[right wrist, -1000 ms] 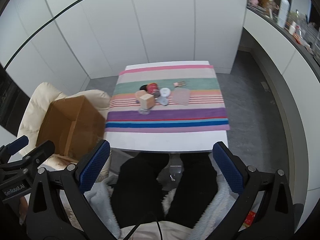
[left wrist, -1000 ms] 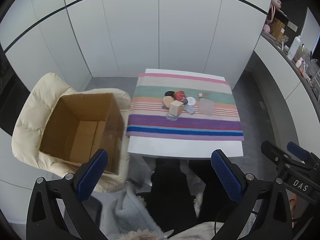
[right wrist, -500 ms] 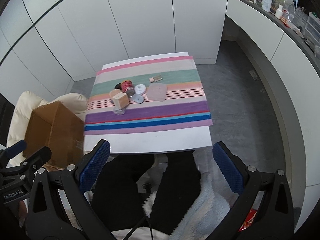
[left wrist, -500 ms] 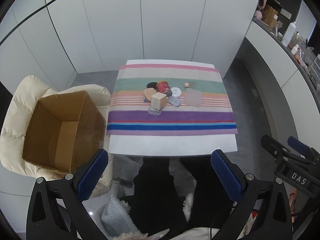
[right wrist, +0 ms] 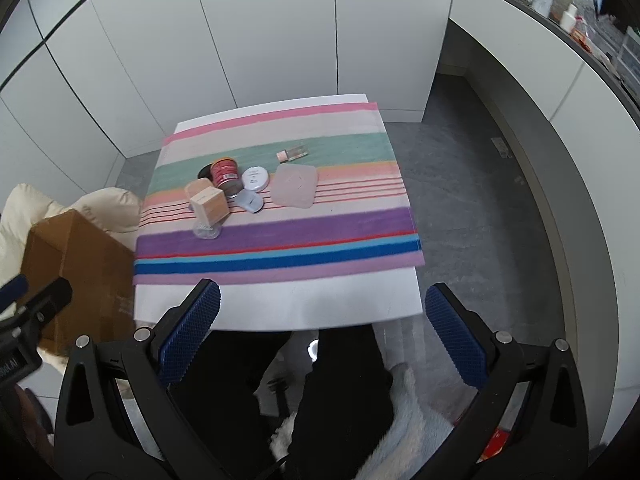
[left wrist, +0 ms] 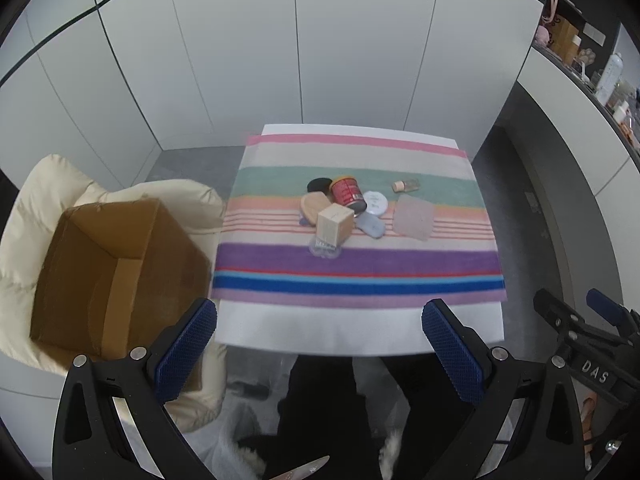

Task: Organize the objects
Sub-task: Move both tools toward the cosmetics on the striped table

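— Count on the striped cloth point(left wrist: 356, 252)?

— One red can point(left wrist: 347, 195), tipped on its side. One tan carton point(left wrist: 335, 225), resting over a clear flat packet point(left wrist: 324, 247). One black round lid point(left wrist: 319, 184) behind, one beige oval pad point(left wrist: 314, 206), one white round compact point(left wrist: 375, 202), one grey-blue oval piece point(left wrist: 371, 225), one translucent pinkish squarish pad point(left wrist: 413, 222), one small bottle point(left wrist: 405, 186) lying flat. Nine in all, most of them touching in one cluster, bottle and pinkish pad a little apart to the right.

— And off the white table point(left wrist: 360, 328)?

— One open cardboard box point(left wrist: 108, 276), sitting on a cream padded chair point(left wrist: 36, 184) just left of the table.

— Grippers?

— Two. Left gripper point(left wrist: 319, 350) spread wide, nothing between the blue pads point(left wrist: 186, 346). Right gripper point(right wrist: 322, 330) likewise gaping and unloaded.

— Where against the cluster?

— Both held over dark-trousered legs point(right wrist: 344, 376) at the near table edge, well short of the cluster, which lies beyond the purple and blue stripes. Box to the left of both, nearest the left one.
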